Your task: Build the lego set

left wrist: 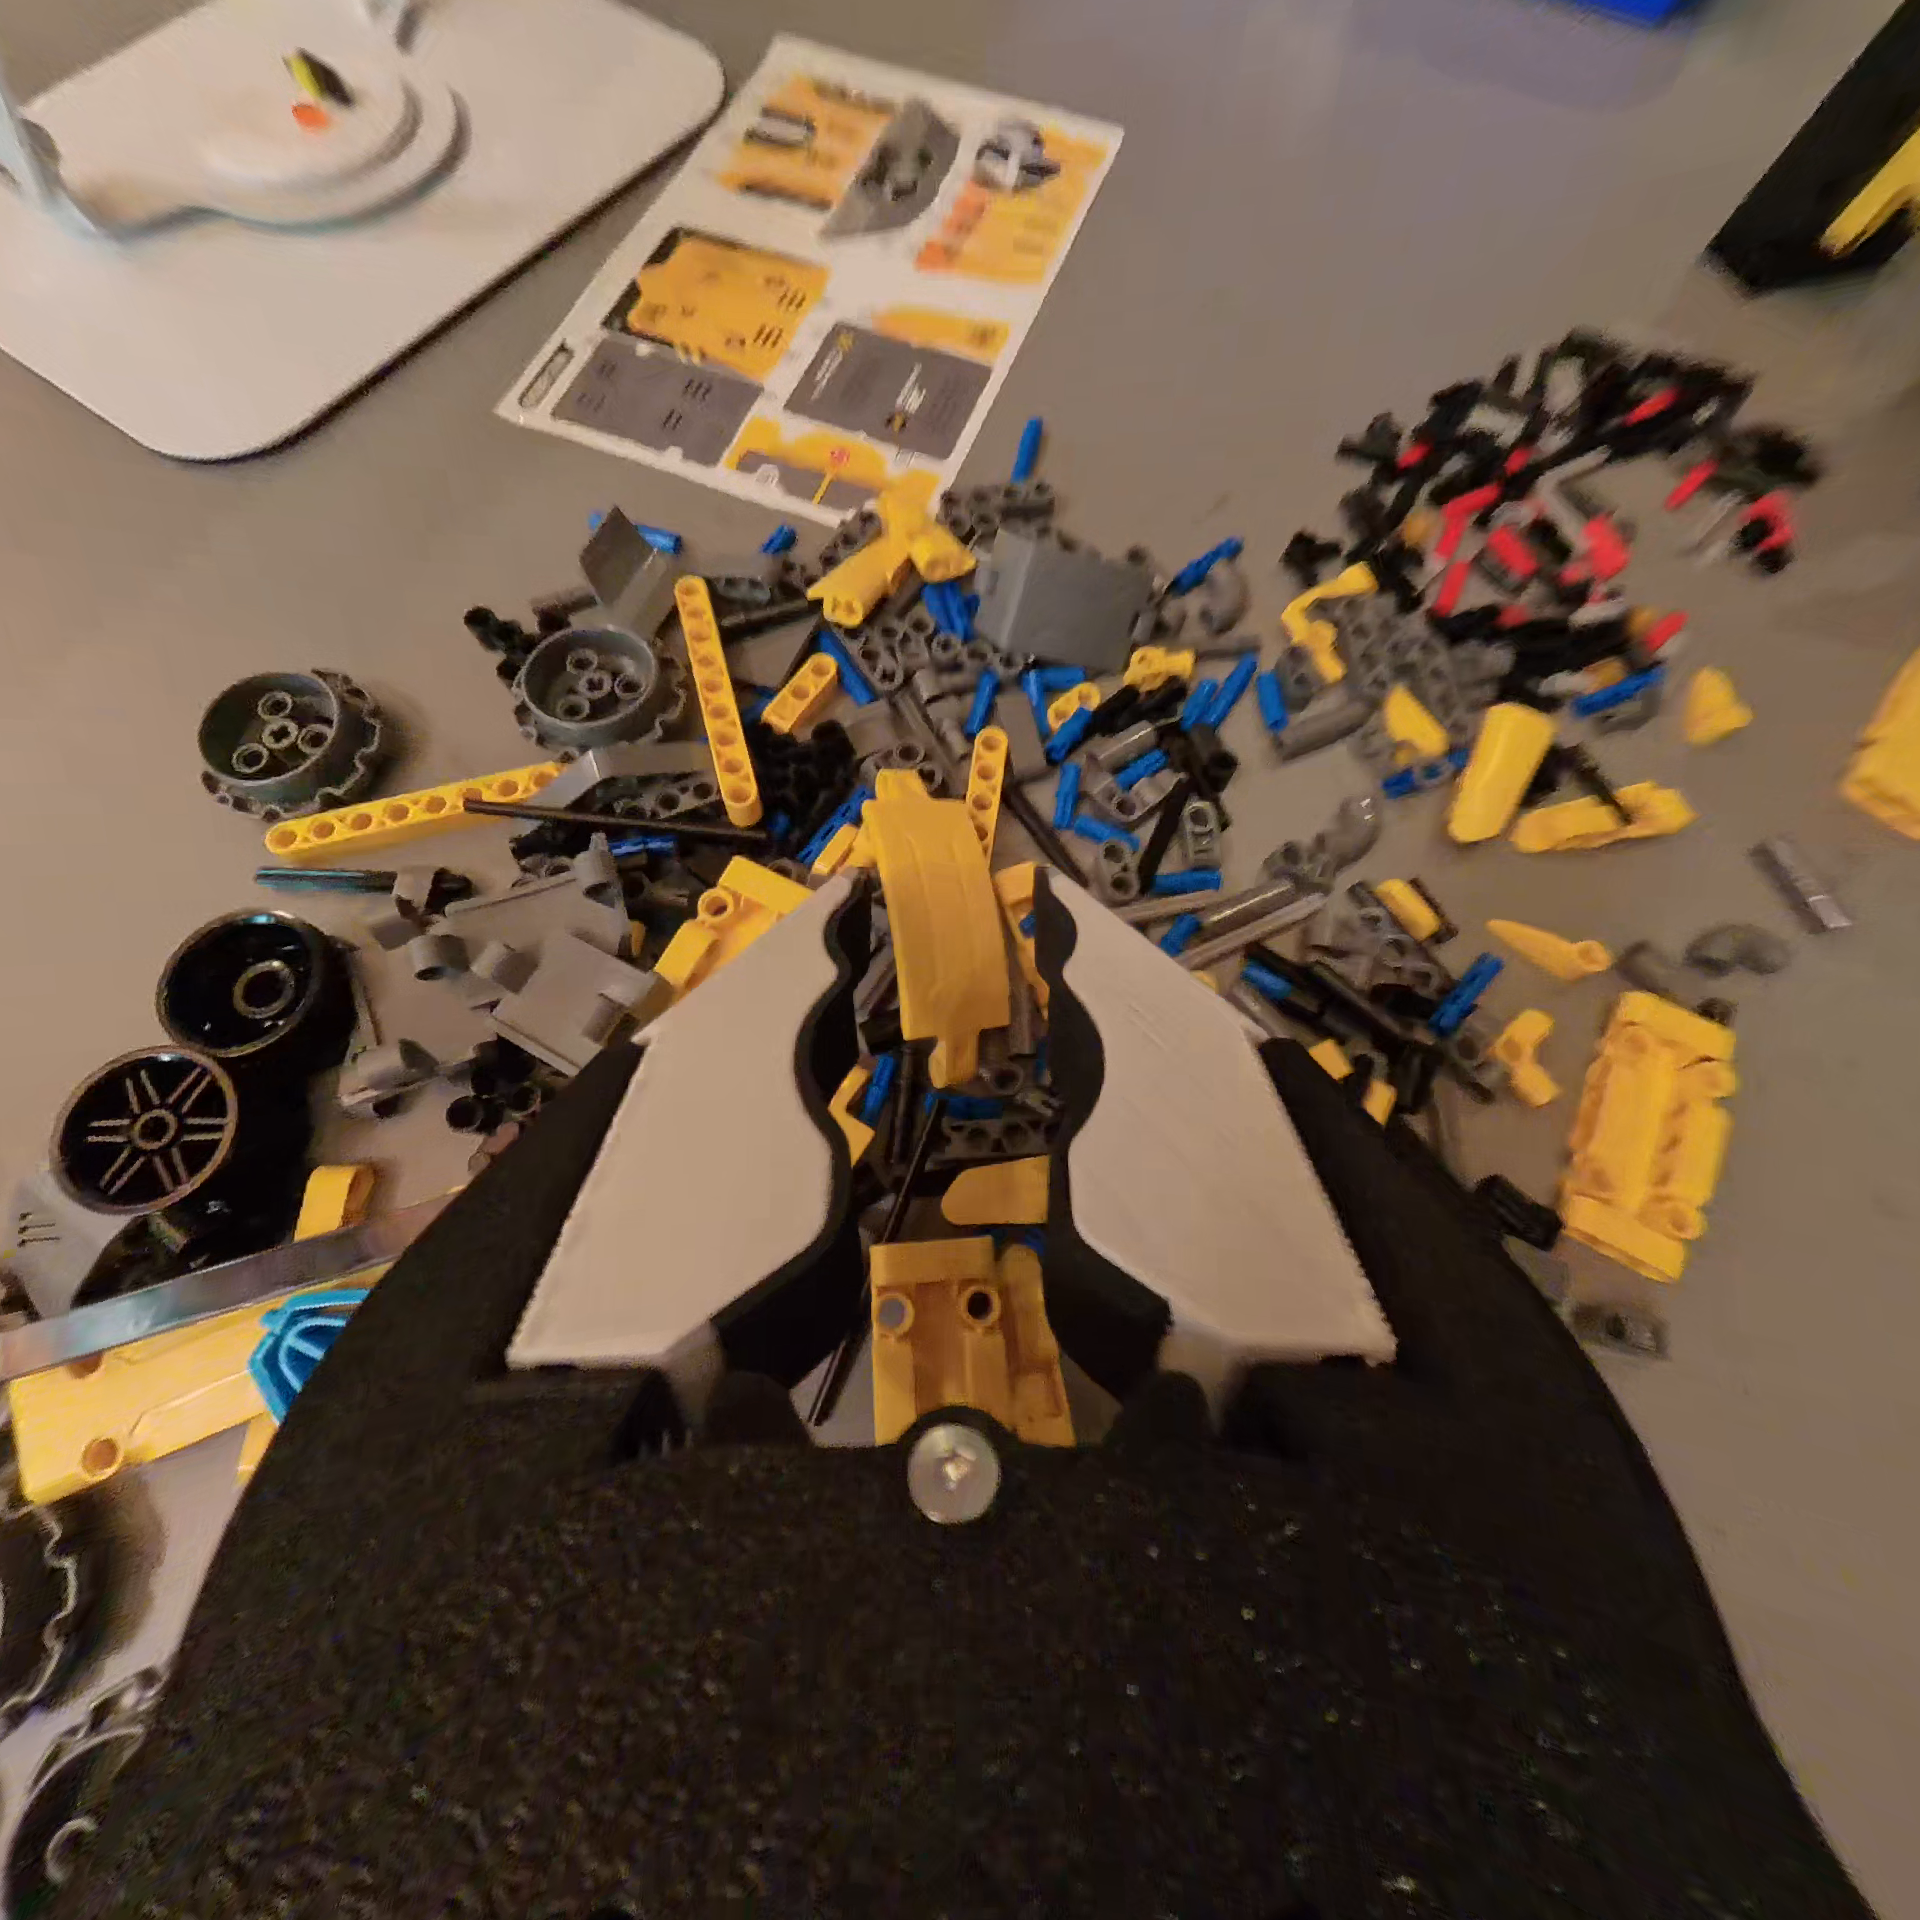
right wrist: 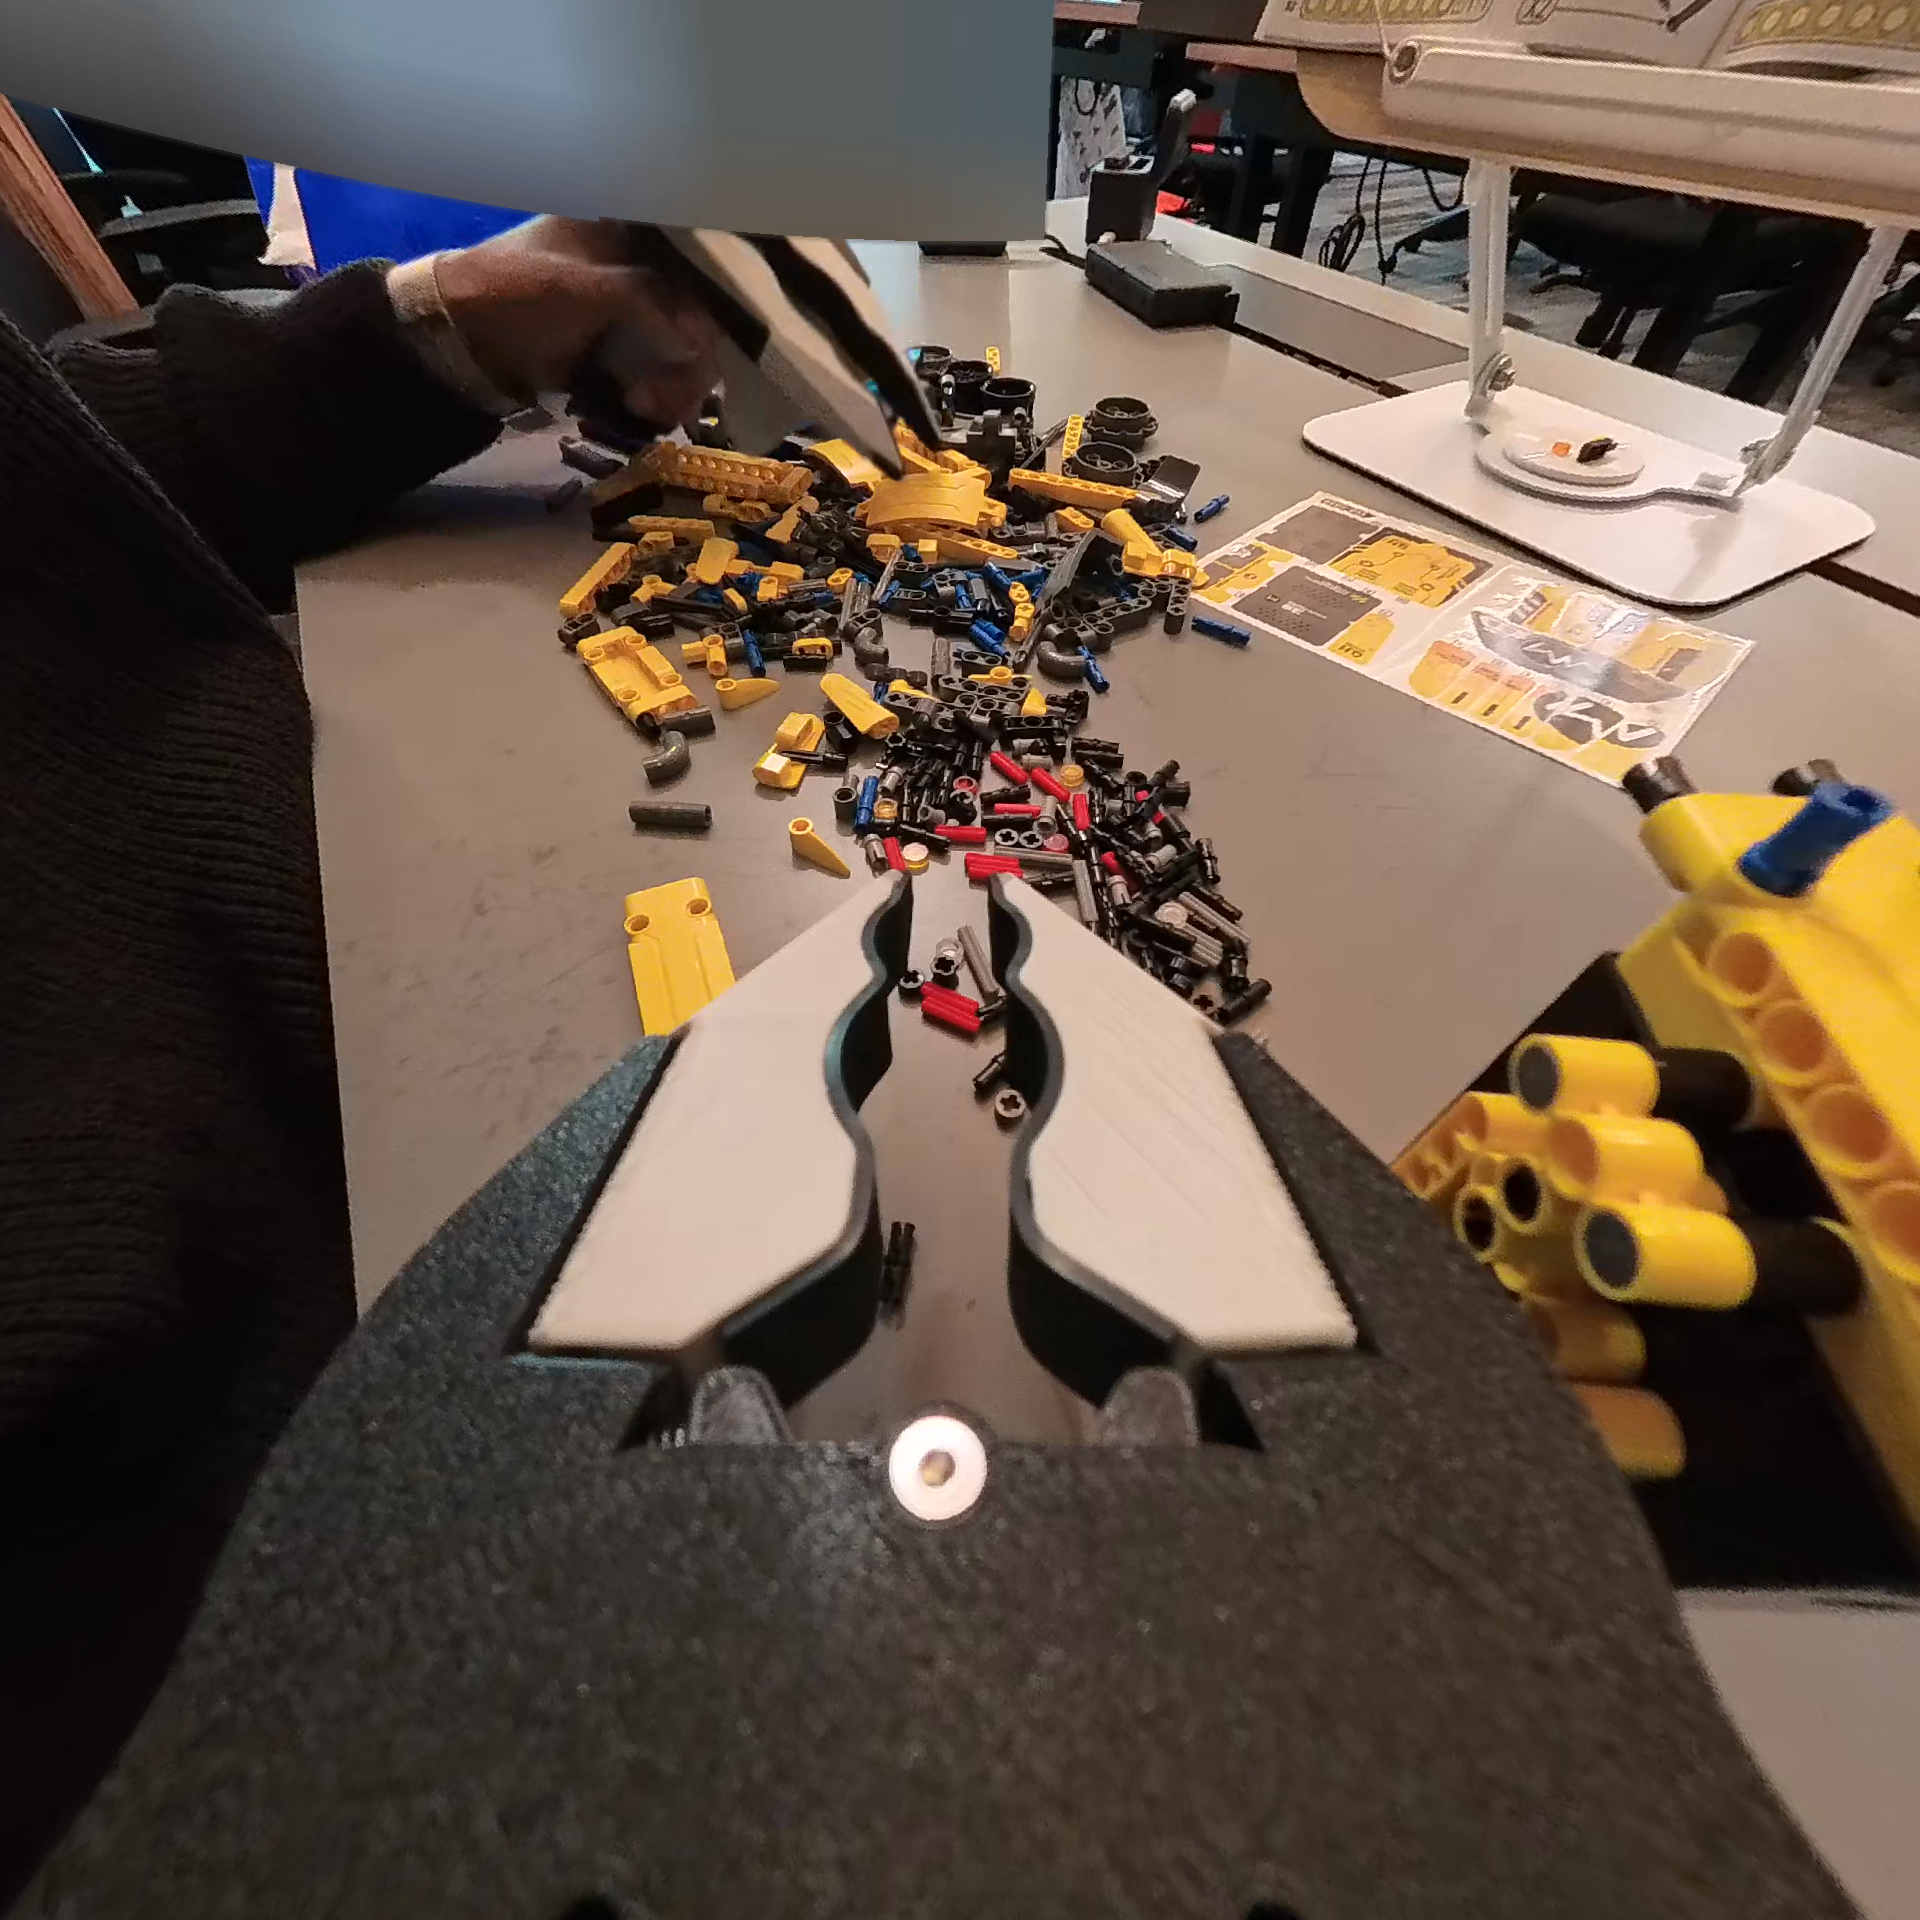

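Both grippers gape: left gripper (left wrist: 945, 894) straddling a curved yellow panel (left wrist: 940, 925), right gripper (right wrist: 948, 885) over small pins (right wrist: 951, 1003).

- Left hand-held gripper (left wrist: 948, 894): jaws apart over the brick pile, a curved yellow panel (left wrist: 940, 914) between its tips.
- Right hand-held gripper (right wrist: 948, 881): jaws apart, small red and black pins (right wrist: 1049, 831) at 12 o'clock.

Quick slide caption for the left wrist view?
Left gripper, jaws open, over a curved yellow panel in the brick pile.

Two close wrist views over one shared brick pile (left wrist: 1039, 748), from opposite ends.
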`<state>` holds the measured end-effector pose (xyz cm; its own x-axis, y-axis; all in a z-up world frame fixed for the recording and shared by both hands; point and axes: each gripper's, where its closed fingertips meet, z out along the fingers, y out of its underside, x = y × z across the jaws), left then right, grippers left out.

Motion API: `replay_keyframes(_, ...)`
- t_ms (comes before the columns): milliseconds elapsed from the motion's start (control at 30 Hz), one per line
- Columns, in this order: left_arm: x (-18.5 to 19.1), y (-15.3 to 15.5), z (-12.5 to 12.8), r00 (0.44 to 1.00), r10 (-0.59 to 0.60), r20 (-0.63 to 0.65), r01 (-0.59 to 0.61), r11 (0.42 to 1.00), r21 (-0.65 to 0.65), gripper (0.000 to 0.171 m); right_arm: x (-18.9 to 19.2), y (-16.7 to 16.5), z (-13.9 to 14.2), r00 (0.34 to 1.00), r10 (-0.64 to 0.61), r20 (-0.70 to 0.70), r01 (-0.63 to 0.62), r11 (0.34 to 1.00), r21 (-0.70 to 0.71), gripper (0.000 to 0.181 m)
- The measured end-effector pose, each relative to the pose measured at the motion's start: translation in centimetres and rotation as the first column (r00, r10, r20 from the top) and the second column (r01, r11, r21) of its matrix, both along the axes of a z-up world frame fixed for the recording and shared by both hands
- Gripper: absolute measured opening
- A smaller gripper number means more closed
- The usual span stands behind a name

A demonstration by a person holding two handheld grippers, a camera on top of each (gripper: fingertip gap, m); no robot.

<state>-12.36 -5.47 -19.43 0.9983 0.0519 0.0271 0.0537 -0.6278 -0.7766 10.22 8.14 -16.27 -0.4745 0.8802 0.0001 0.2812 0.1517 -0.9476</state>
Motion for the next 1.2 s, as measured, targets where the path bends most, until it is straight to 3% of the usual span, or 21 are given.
replay_keyframes(133, 0.1, 0.0, -1.8, 0.996, -0.006, -0.085, -0.002, 0.996, -0.095, 0.031, 0.0, 0.0, 0.0, 1.0, -0.001, 0.003, 0.001, 1.0, 0.002, 0.014)
replay_keyframes(333, 0.2, -0.1, -1.7, 0.985, -0.038, -0.168, 0.018, 0.993, -0.117, 0.023, 0.0, 0.0, -0.1, 1.0, -0.004, 0.005, 0.004, 1.0, 0.001, 0.014)
replay_keyframes(500, -0.6, -0.2, -0.1, 0.984, 0.0, -0.177, -0.009, 0.999, -0.049, 0.023, -0.1, 0.1, -0.1, 1.0, -0.011, 0.006, 0.011, 1.0, 0.0, 0.014)
replay_keyframes(633, -3.1, -1.2, 3.1, 0.967, 0.133, -0.216, -0.117, 0.989, 0.087, 0.023, -0.1, 0.1, -0.1, 1.0, -0.012, 0.008, 0.012, 1.0, 0.006, 0.014)
replay_keyframes(800, -6.0, -3.4, 6.8, 0.945, 0.279, -0.17, -0.226, 0.934, 0.278, 0.023, -0.1, 0.1, -0.2, 1.0, -0.012, 0.011, 0.012, 1.0, 0.007, 0.014)
replay_keyframes(967, -6.5, -4.1, 7.6, 0.952, 0.295, -0.087, -0.252, 0.909, 0.331, 0.023, -0.2, 0.1, -0.3, 1.0, -0.013, 0.015, 0.012, 1.0, 0.013, 0.014)
replay_keyframes(1200, -6.3, -3.8, 7.1, 0.95, 0.289, -0.119, -0.242, 0.921, 0.306, 0.023, -0.2, 0.1, -0.3, 1.0, -0.013, 0.017, 0.013, 1.0, 0.015, 0.014)
